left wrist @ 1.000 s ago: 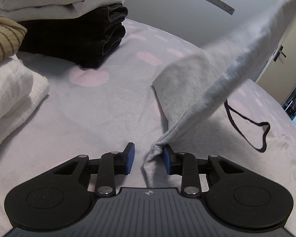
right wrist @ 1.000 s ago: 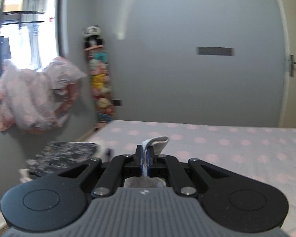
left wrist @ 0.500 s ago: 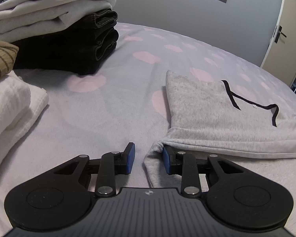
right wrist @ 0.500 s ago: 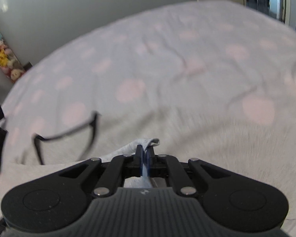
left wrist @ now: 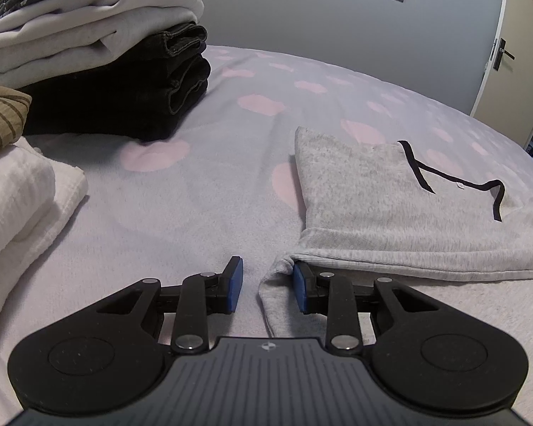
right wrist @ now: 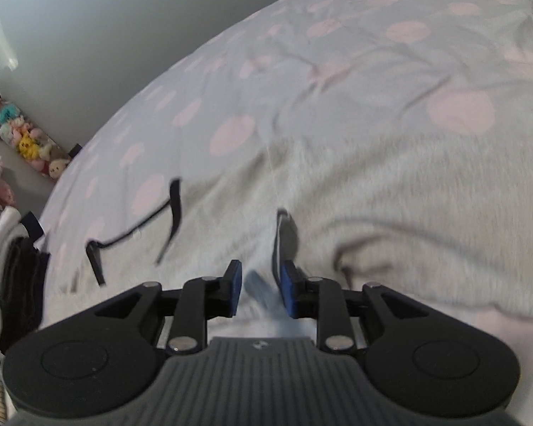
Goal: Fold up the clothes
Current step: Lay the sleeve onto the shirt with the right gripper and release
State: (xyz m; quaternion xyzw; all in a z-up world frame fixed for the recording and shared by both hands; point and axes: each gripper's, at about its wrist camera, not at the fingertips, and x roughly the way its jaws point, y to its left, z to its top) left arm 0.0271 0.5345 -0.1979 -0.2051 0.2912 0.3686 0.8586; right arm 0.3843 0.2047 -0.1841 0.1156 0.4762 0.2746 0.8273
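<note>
A light grey garment (left wrist: 391,206) with a black trimmed neckline (left wrist: 444,177) lies folded over itself on the spotted bed cover (left wrist: 202,198). My left gripper (left wrist: 266,284) is open at the garment's near left corner, with the folded edge lying against its right pad (left wrist: 300,289). In the right wrist view the same grey garment (right wrist: 391,213) spreads under my right gripper (right wrist: 257,289), which is open just above the cloth with nothing pinched. The black neckline (right wrist: 135,230) shows to its left.
A stack of folded clothes (left wrist: 99,64), dark jeans under pale tops, stands at the back left. A white folded towel (left wrist: 14,202) and a tan striped piece (left wrist: 0,120) lie at the left. A door (left wrist: 515,53) is at the far right. Plush toys (right wrist: 28,142) line the wall.
The right gripper carried the garment's edge down from the air over the lower half and has opened, letting go. The garment now lies flat and doubled. The left gripper stayed open in place.
</note>
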